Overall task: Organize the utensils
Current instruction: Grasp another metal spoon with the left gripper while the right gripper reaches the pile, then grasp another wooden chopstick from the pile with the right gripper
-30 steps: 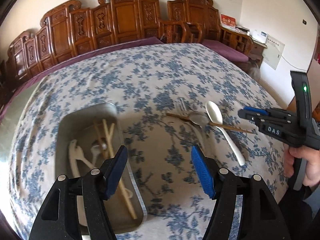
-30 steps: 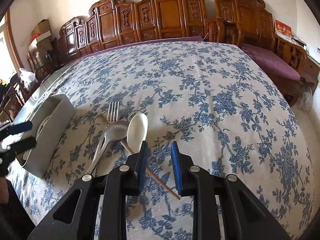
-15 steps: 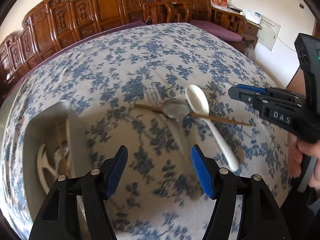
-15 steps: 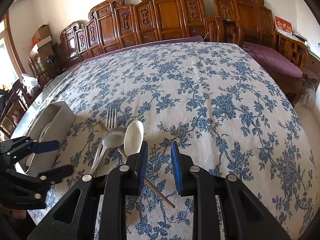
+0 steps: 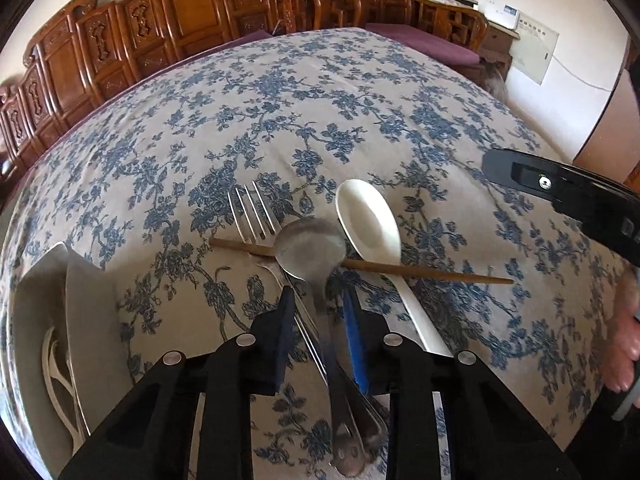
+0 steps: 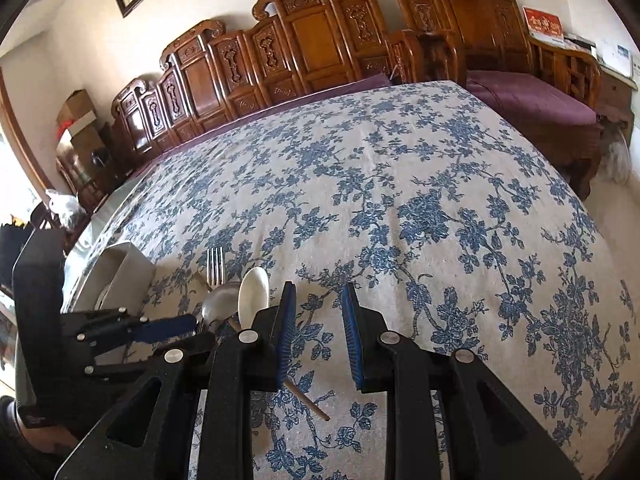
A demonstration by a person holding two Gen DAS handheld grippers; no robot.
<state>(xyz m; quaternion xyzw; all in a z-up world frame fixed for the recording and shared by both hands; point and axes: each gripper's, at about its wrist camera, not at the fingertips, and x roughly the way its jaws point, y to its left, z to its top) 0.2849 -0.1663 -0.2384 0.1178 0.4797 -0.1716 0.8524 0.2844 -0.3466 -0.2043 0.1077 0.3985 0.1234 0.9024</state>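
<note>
The left claw (image 5: 318, 320) has just been closing, and its jaws now stand narrow around the handle of the metal spoon (image 5: 312, 250); whether the pads press it cannot be told. The spoon lies on the table (image 5: 280, 100) over a chopstick (image 5: 424, 272), between fork (image 5: 252, 212) and white spoon (image 5: 368, 220). The right claw (image 6: 318, 320) hovers narrow and empty beside them. A tray (image 5: 88, 280) sits left.

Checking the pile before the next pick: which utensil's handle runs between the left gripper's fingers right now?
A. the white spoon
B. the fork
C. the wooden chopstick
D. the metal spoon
D: in the left wrist view the metal spoon's handle runs down between the left gripper's blue pads, while the white spoon's handle passes outside them to the right.
</note>
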